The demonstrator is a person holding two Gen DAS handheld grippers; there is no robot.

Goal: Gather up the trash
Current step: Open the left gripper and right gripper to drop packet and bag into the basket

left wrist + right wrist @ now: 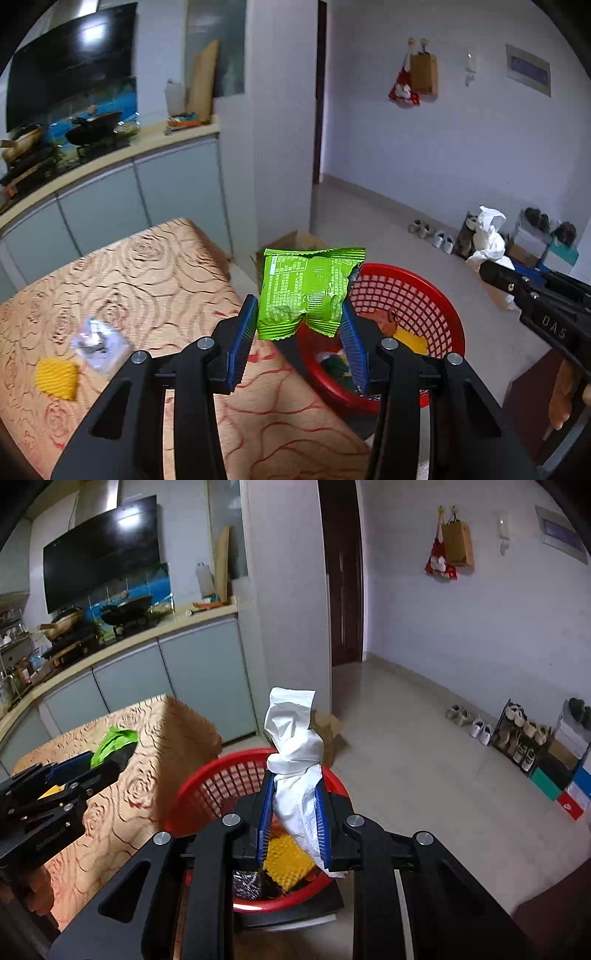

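My left gripper [300, 314] is shut on a green snack wrapper [308, 291] and holds it above the table's right edge, beside the red mesh basket [432, 295]. My right gripper [295, 797] is shut on a crumpled white tissue [295, 753] and holds it over the red basket [207, 786]. The basket holds a yellow wrapper [286, 860], a silver wrapper [245, 884] and other scraps. The left gripper and its green wrapper [110, 744] show at the left of the right wrist view. The right gripper's body [535, 306] shows at the right of the left wrist view.
The table [155, 266] has a rose-patterned cloth; on it lie a yellow wrapper [57, 376] and a clear plastic packet [98, 341]. A cardboard box [295, 242] stands on the floor behind the basket. Kitchen cabinets [110, 199] are behind, shoes and a rack [517, 734] at the right wall.
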